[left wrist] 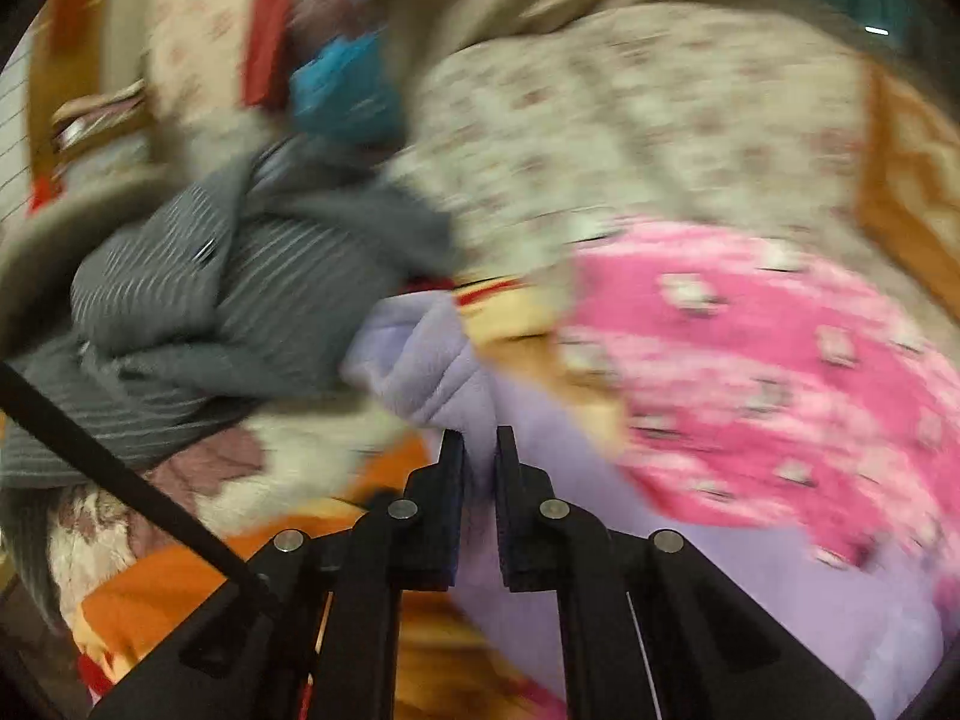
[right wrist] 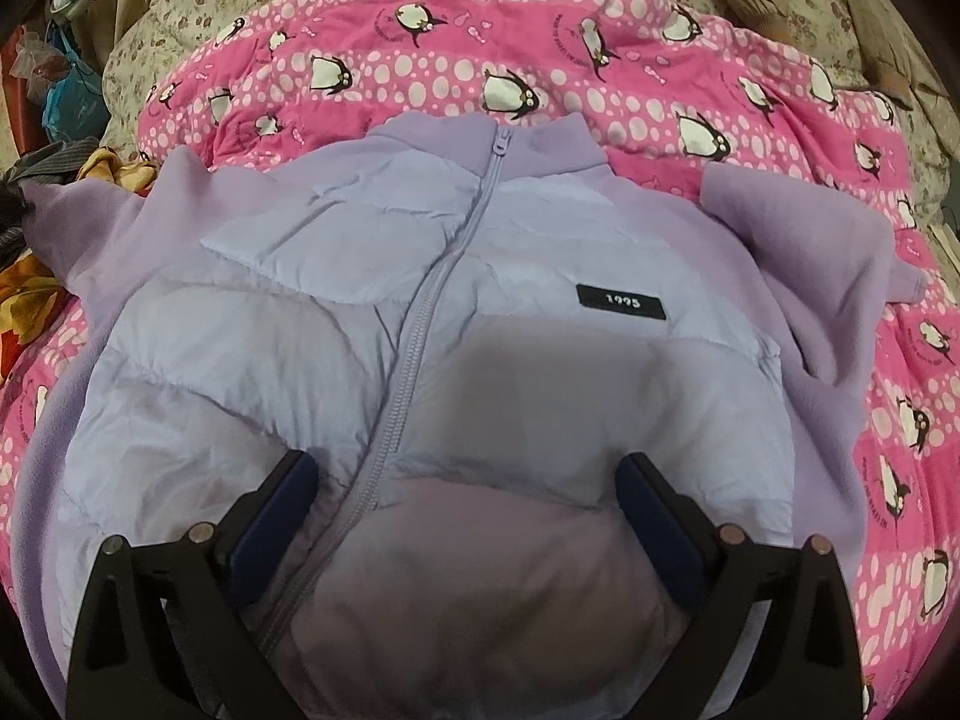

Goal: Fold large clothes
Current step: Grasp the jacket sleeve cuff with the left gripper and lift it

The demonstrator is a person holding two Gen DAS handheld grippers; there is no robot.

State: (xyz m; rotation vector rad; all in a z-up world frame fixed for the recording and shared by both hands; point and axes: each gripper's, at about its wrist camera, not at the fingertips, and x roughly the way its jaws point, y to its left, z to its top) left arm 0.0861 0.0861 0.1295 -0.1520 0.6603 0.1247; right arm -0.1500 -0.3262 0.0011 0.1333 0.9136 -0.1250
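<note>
Folding: we work on one lilac jacket (right wrist: pixel 456 312), spread front-up on the pink penguin blanket (right wrist: pixel 780 90), zip closed, collar away from us.
Left tongs (left wrist: pixel 480 450): pressed together on lilac fleece, apparently the sleeve (left wrist: pixel 420 354) on the jacket's left side; the view is blurred, so we cannot tell how deep the bite goes.
Right tongs (right wrist: pixel 468 474): spread wide, hovering over the lower front, holding nothing.
Key relation: the jacket's long axis runs hem to collar, straight ahead of the right tongs; the pinched sleeve lies off to its left, so folding means carrying it right, across the zip (right wrist: pixel 444 276).
Count: one jacket, two sleeves, two tongs.
</note>
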